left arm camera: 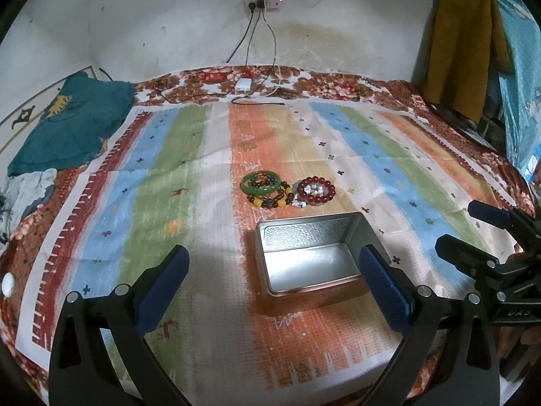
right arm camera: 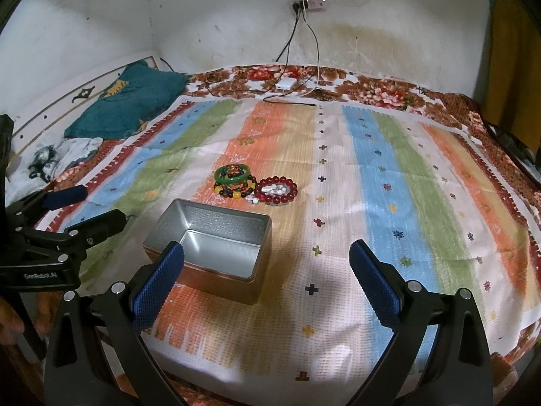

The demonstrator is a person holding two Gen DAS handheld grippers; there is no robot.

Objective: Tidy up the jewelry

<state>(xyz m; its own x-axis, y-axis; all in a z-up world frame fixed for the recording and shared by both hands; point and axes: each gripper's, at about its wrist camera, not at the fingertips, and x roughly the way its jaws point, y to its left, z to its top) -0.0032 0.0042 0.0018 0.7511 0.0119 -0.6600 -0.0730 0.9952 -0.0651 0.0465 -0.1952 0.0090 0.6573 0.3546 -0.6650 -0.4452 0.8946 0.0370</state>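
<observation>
Both grippers hovering over bed, fingers spread wide, nothing held.
Left gripper and right gripper are sitting near the bed's front edge. Open metal tin is lying mid-bed; green bangle, mixed bead bracelet and red bead bracelet are clustered just behind it, toward the wall-side edge.

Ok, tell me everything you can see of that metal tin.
The open rectangular silver metal tin stands upright on the striped bedspread, lidless and empty. Its inner walls are embossed with a pattern, its floor is plain and shiny, its outer sides look coppery. It sits just in front of the bracelet pile, apart from it. Nothing grips it.
</observation>
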